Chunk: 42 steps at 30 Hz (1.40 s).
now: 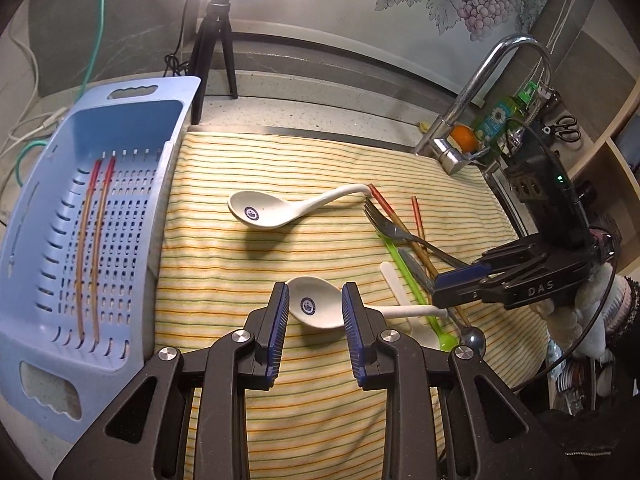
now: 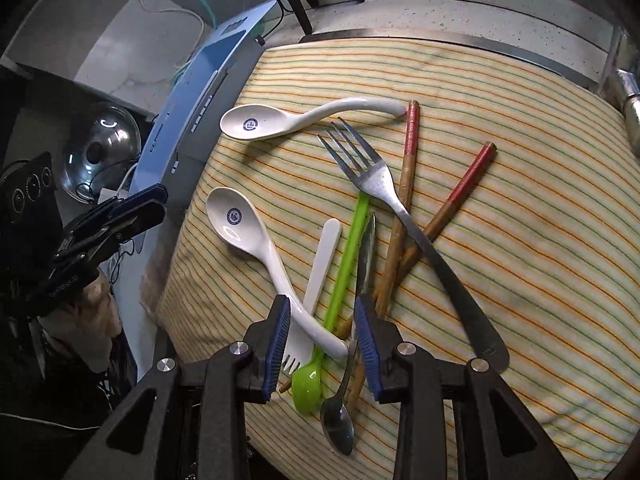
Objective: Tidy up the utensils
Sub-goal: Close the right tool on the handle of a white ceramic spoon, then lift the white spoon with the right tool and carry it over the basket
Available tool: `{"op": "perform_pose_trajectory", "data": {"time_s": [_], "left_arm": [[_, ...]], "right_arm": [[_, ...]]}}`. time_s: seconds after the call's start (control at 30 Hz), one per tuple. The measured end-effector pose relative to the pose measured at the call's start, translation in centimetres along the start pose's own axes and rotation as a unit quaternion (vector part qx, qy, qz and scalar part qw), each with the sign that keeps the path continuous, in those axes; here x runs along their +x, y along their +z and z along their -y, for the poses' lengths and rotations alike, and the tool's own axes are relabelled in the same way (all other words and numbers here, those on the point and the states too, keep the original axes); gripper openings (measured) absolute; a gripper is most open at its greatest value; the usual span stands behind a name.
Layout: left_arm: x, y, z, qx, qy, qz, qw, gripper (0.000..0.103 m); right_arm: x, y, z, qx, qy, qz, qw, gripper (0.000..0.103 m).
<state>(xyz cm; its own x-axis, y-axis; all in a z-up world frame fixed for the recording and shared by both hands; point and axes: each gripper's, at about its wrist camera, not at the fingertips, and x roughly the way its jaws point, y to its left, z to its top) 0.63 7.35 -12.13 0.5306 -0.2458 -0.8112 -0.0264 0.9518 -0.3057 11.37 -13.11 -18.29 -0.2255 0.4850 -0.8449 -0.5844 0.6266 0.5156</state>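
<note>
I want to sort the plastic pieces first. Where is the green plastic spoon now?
In the right wrist view, the green plastic spoon lies on the striped cloth, between the white plastic fork and a metal spoon, its bowl near the right gripper.

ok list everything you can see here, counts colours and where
white soup spoons: 2, white with blue crest, on the striped cloth
chopsticks in the basket: 2, red-tipped wood, in the blue basket
loose chopsticks: 2, red-tipped wood, crossed in the pile
metal fork: 1, silver, across the pile
green spoon: 1, lime plastic, in the pile
white plastic fork: 1, in the pile
metal spoon: 1, silver, near edge
blue basket: 1, left of the cloth
striped cloth: 1, yellow
tripod: 1, black, behind
tap: 1, chrome, right
left hand-held gripper: open, around a spoon bowl
right hand-held gripper: open, over the pile
</note>
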Motion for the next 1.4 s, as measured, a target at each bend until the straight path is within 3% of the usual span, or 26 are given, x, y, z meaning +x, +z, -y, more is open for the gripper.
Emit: {"op": "perform_pose_trajectory", "data": {"time_s": [0.2,0.37,0.5,0.6,0.8,1.03,1.2,1.23,1.33,1.4], "left_arm": [[0.1,0.2,-0.6,0.001,0.001,-0.007,1.0000,0.025],[1.8,2.1,0.0,0.038,0.005,-0.024,0.9990,0.025],[4.5,3.6,0.5,0.048,-0.020,-0.058,0.9970,0.025],[6.5,4.1,1.2,0.066,-0.032,-0.090,0.9933,0.025],[8.1,3.1,1.1,0.068,-0.039,-0.126,0.9889,0.025],[6.9,1.0,-0.4,0.037,-0.046,-0.127,0.9902,0.025],[4.7,0.4,-1.0,0.017,-0.053,-0.087,0.9946,0.025],[4.2,0.4,-1.1,0.017,-0.060,-0.081,0.9948,0.026],[3.0,-0.1,-0.6,0.044,-0.049,-0.072,0.9952,0.056],[2.7,-0.6,-0.2,0.076,-0.036,-0.079,0.9933,0.057]], "right_arm": [[0.3,0.7,-1.1,0.006,0.004,0.016,1.000,0.031],[-1.5,-0.4,-3.4,-0.016,0.026,0.035,0.999,0.031],[-0.2,-1.7,-5.3,-0.032,0.043,0.016,0.998,0.031],[1.4,-2.2,-5.8,-0.040,0.027,0.002,0.999,0.031],[2.1,-1.5,-4.6,-0.013,0.015,0.020,1.000,0.031],[1.9,-0.1,-3.0,0.019,0.016,0.043,0.999,0.031],[2.0,0.8,-2.3,0.036,0.025,0.052,0.998,0.031],[1.9,0.8,-2.1,0.047,0.027,0.058,0.997,0.031],[1.6,1.4,-0.3,0.093,0.045,0.065,0.992,0.031],[1.6,1.5,0.5,0.116,0.053,0.074,0.989,0.031]]}}
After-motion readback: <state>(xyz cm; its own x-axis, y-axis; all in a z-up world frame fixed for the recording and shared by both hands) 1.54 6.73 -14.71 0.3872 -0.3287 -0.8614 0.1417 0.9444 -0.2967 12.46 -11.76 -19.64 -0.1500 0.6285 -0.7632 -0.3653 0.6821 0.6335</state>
